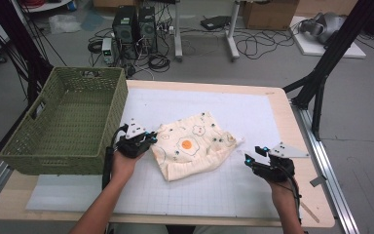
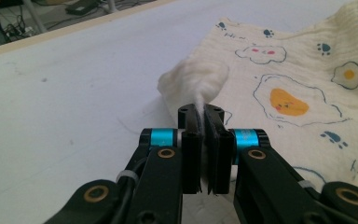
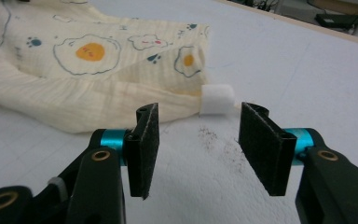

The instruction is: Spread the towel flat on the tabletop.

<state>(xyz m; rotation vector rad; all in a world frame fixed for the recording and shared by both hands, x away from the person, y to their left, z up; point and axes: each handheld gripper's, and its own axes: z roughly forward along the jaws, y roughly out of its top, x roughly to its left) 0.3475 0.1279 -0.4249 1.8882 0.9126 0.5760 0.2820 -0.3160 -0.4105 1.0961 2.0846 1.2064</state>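
A cream cloth [image 1: 190, 146] printed with fried eggs and paw marks lies crumpled on the white mat. My left gripper [image 1: 151, 139] is at the cloth's left edge. In the left gripper view this gripper [image 2: 200, 112] is shut on a pinched-up fold of the cloth [image 2: 298, 70], which bunches just beyond the jaws. My right gripper [image 1: 251, 158] sits to the right of the cloth, low over the mat. In the right gripper view its jaws [image 3: 198, 116] stand open, apart from the cloth [image 3: 74, 79]; a small white tag [image 3: 216, 99] at the cloth's corner lies just beyond the gap.
A green woven basket [image 1: 63, 161] stands on the table's left side, close beside my left hand. The white grid mat [image 1: 199, 195] covers most of the wooden table [image 1: 302, 195]. Dark specks [image 3: 214, 140] dot the mat between the right jaws. Cables and equipment lie on the floor behind.
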